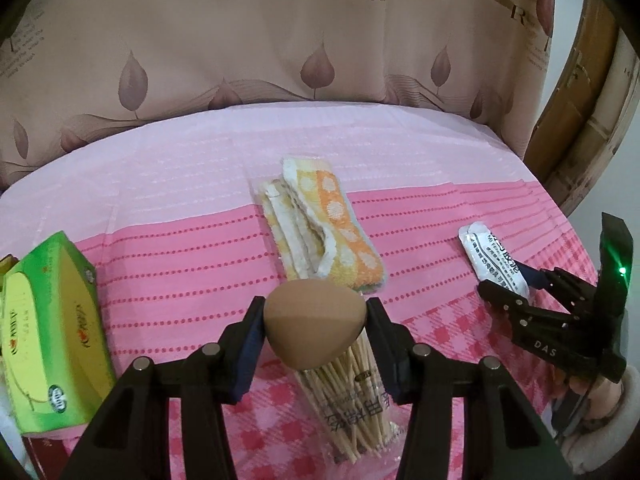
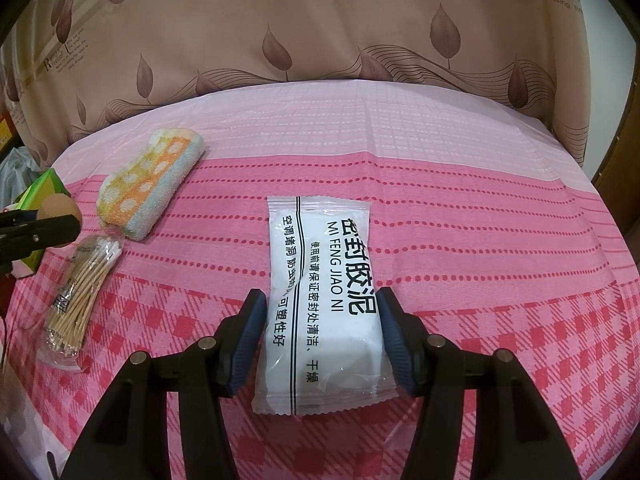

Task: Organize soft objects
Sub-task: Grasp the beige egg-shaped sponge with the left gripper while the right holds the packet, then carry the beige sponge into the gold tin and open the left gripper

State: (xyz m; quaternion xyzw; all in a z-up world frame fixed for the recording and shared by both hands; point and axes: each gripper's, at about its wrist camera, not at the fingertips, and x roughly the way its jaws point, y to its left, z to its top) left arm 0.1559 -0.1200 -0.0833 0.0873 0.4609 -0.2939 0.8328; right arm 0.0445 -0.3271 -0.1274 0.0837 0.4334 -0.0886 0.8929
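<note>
The left tongs (image 1: 315,322) clamp a brown sponge (image 1: 314,324) above the cotton swabs (image 1: 352,396), towel (image 1: 326,232) at twelve o'clock, while the right tongs (image 2: 320,334) grip the white packet (image 2: 324,300) on the desk (image 2: 480,240).

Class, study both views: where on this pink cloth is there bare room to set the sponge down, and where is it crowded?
Free: the pale strip between the curtain and the towel, and the cloth right of the white packet. Crowded: the left side, where the tissue box, cotton swabs and towel lie close beneath the sponge.
</note>
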